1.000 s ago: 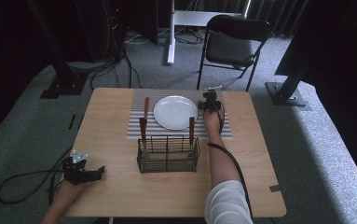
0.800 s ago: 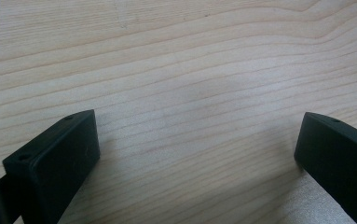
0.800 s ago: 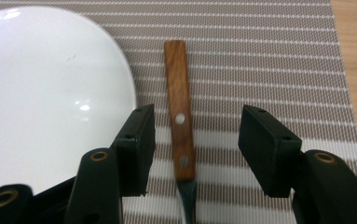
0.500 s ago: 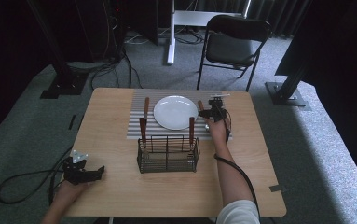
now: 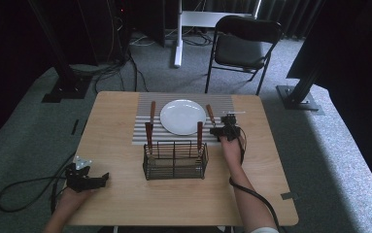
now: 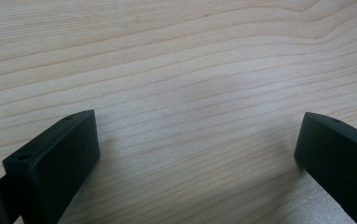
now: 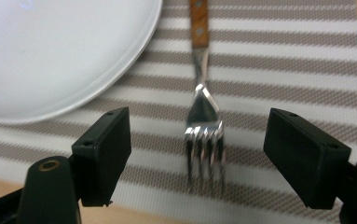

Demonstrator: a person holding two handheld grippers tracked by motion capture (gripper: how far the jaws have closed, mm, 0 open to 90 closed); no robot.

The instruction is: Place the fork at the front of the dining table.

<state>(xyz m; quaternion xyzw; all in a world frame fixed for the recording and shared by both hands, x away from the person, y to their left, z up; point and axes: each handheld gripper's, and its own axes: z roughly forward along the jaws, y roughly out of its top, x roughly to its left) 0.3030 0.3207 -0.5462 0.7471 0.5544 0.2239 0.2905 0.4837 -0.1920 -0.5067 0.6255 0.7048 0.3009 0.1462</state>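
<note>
The right gripper (image 7: pixel 197 154) is wide open. A fork (image 7: pixel 204 135) lies flat on the mat (image 7: pixel 283 60) between its jaws, touching neither. The left gripper (image 6: pixel 197 154) is wide open over bare table (image 6: pixel 190 70).

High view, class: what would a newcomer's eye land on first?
The white plate at the middle of a striped mat, far side of the table. A fork lies right of it, between the open right gripper's jaws. A wire basket stands nearer.

left gripper (image 5: pixel 89 180) fingers spread wide, right gripper (image 5: pixel 222 130) likewise
</note>
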